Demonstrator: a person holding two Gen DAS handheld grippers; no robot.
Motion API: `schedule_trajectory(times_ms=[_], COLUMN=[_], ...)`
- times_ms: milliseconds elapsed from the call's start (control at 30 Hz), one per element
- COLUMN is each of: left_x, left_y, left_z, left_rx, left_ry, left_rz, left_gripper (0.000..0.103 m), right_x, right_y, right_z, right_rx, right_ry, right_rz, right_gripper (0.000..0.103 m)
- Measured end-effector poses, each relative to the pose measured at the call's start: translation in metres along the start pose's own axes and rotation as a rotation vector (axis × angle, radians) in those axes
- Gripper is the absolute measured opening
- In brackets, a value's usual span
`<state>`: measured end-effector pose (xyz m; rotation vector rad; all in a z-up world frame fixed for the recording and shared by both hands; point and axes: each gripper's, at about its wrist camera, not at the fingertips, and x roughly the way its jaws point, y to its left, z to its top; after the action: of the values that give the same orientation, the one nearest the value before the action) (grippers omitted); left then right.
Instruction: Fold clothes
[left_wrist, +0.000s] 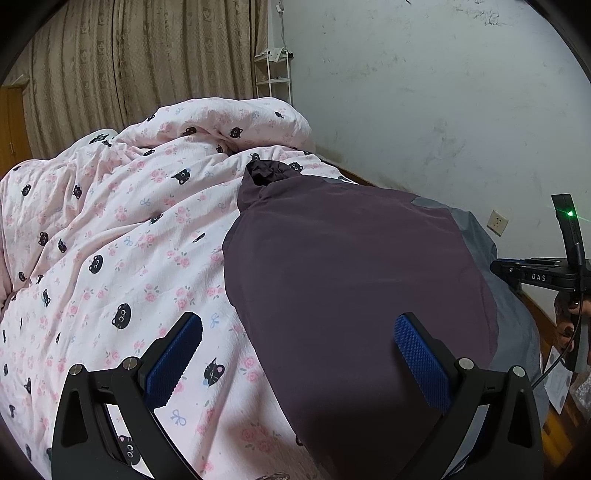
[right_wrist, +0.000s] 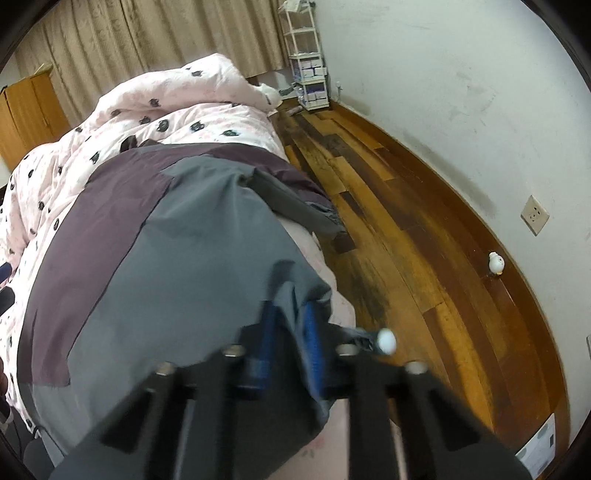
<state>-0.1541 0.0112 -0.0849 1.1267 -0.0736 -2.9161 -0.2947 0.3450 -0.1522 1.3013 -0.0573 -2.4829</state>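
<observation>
My right hand-held gripper (right_wrist: 291, 325) is clamping the jacket's (left_wrist: 354, 266) grey edge; my left hand-held gripper (left_wrist: 299, 354) (fingers wide apart) is hovering over its purple near end.

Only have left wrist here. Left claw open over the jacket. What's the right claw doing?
Observer: The right claw is shut on the grey hem of the jacket, at the bed's side.
Operator: Any fabric off the bed?
Observer: Yes, a grey flap droops over the side above the floor.
Operator: Anything on the floor there?
Observer: Only a small white toy, by the wall.
</observation>
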Motion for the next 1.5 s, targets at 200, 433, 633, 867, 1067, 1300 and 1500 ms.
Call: schedule_trajectory(times_ms=[200,433,633,867,1067,1300,1500], left_x=[-0.007,-0.022,-0.04,-0.072,-0.1,-0.13,-0.153], left_y=[0.002,0.011,0.029,0.081,0.128,0.173,0.201], left_z=[-0.003,-0.007,-0.009,-0.027,-0.044,-0.074,-0.11], left_rx=[0.001,-0.007,-0.031,-0.08,-0.123,-0.17,-0.205], left_ry=[-0.002,-0.014,-0.03,-0.039,-0.047,-0.036,-0.007], left_rz=[-0.003,0.001,0.014,0.09,0.158,0.223,0.264], left_gripper=[0.103,0.103,0.103,0.103,0.103,0.103,0.103], right_x=[-0.019,-0.062,-0.08,-0.085,-0.084,-0.085,-0.072], right_y=[0.005,0.044,0.116,0.196,0.264,0.37,0.445], right_z=[0.001,0.003,-0.005,-0.02,-0.012,-0.023,-0.064], right_rx=[0.007,-0.051,-0.146,-0.208,-0.245,-0.366,-0.482], right_ry=[-0.022,-0.096,-0.097,-0.086,-0.081,-0.04,0.046], right_rz=[0.015,0.092,0.247,0.423,0.545,0.668,0.686], right_gripper=[0.003,0.003,0.003,0.003,0.003,0.002,0.002])
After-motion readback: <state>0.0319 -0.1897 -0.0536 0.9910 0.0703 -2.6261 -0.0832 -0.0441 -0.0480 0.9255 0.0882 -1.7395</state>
